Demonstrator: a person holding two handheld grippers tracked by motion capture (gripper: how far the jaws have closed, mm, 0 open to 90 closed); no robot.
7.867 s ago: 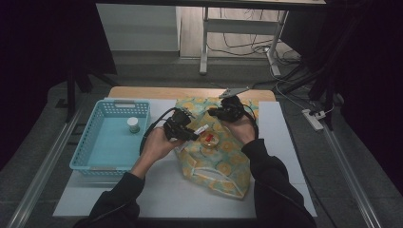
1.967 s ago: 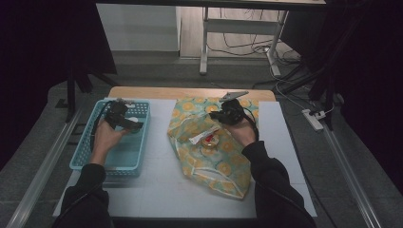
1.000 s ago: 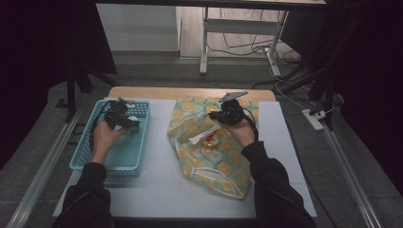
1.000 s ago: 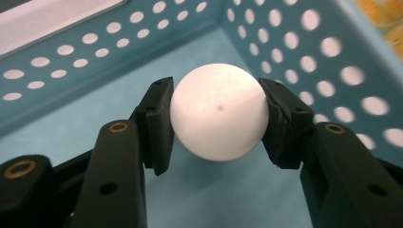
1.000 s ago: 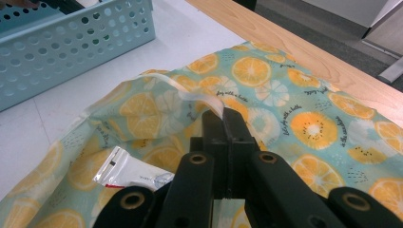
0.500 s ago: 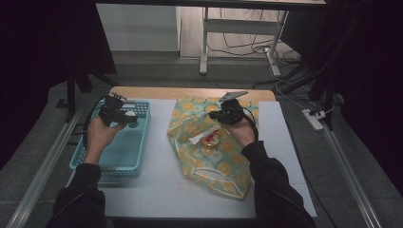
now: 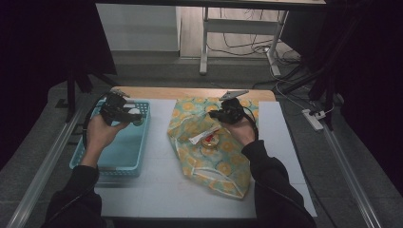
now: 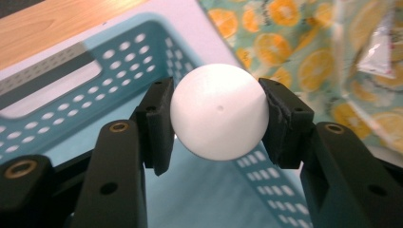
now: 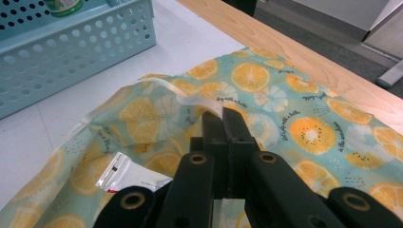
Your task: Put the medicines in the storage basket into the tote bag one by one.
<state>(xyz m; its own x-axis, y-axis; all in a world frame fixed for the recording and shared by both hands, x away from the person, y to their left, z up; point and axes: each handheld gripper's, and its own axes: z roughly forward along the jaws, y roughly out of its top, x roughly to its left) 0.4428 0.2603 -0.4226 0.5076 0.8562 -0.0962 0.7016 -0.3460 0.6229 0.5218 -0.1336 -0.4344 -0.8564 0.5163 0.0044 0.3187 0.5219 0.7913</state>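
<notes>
Left gripper (image 8: 216, 118): the two black jaws are about half open and press on both sides of a white ball (image 8: 218, 111); the ball is held between the pads.
White ball: it is in the air above the blue basket (image 7: 119, 154), near the basket's far right corner.
Left hand (image 7: 102, 130): it holds the gripper over the far end of the basket.
Right gripper (image 9: 223, 118): the jaws are fully together and pinch the pale rim of the orange-print bag (image 9: 294, 123), holding this edge up.
Orange-print bag: it lies in the middle of the table (image 7: 152, 190), just right of the basket, with its mouth open.
Inside the bag: a clear packet (image 9: 126, 178) with red print is lying.
Basket, far corner: a small bottle with a green label (image 9: 62, 5) stands there.
</notes>
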